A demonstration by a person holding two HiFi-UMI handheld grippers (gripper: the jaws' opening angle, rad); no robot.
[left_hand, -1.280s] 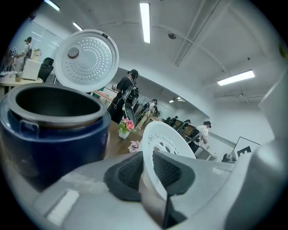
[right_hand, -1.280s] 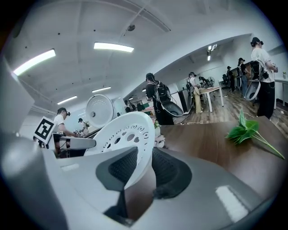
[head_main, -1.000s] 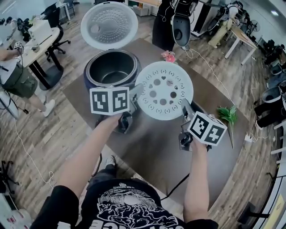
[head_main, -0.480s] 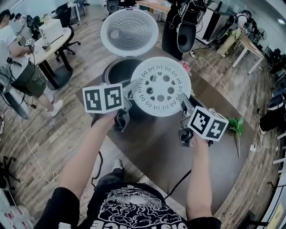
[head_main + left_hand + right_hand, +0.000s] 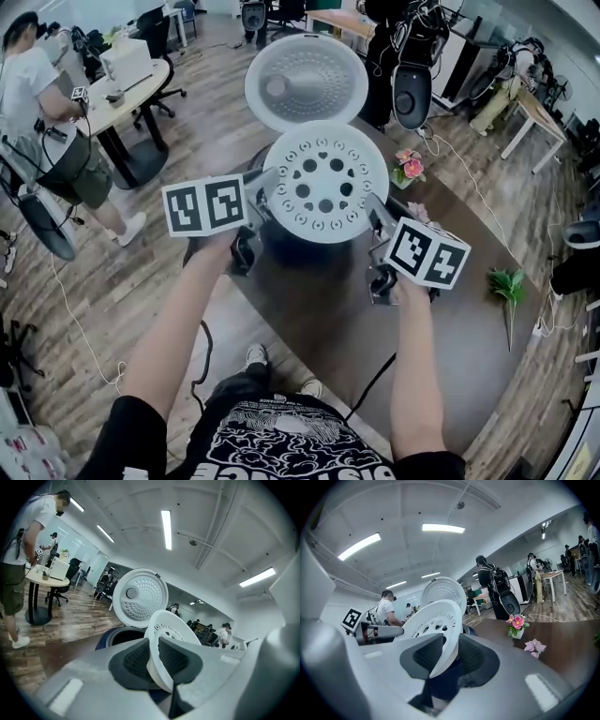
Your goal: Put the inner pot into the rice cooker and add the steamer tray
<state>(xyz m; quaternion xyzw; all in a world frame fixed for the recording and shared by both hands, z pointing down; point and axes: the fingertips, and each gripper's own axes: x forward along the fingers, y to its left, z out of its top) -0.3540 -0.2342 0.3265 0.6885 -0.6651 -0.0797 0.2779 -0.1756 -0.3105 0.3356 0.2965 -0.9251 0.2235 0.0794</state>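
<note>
The white perforated steamer tray (image 5: 324, 182) hangs level between both grippers, right over the dark blue rice cooker (image 5: 281, 246), whose opening it hides in the head view. My left gripper (image 5: 265, 192) is shut on the tray's left rim, and its jaws have just tightened a little on it. My right gripper (image 5: 378, 217) is shut on the right rim. The cooker's lid (image 5: 307, 82) stands open behind. In the left gripper view the tray (image 5: 165, 634) sits between the pads of the left gripper (image 5: 157, 660), with the cooker (image 5: 117, 637) beyond. In the right gripper view the right gripper (image 5: 443, 658) clamps the tray (image 5: 436, 618).
The cooker stands on a brown table (image 5: 450, 356). A pink potted flower (image 5: 409, 167), a loose pink bloom (image 5: 417, 212) and a green sprig (image 5: 507, 281) lie to the right. A black cable (image 5: 370, 380) hangs off the near edge. A person (image 5: 37, 103) stands at a round desk, far left.
Both grippers have carried the tray leftward and away from me, from beside the cooker's right rim to above its opening. Both grips have held.
</note>
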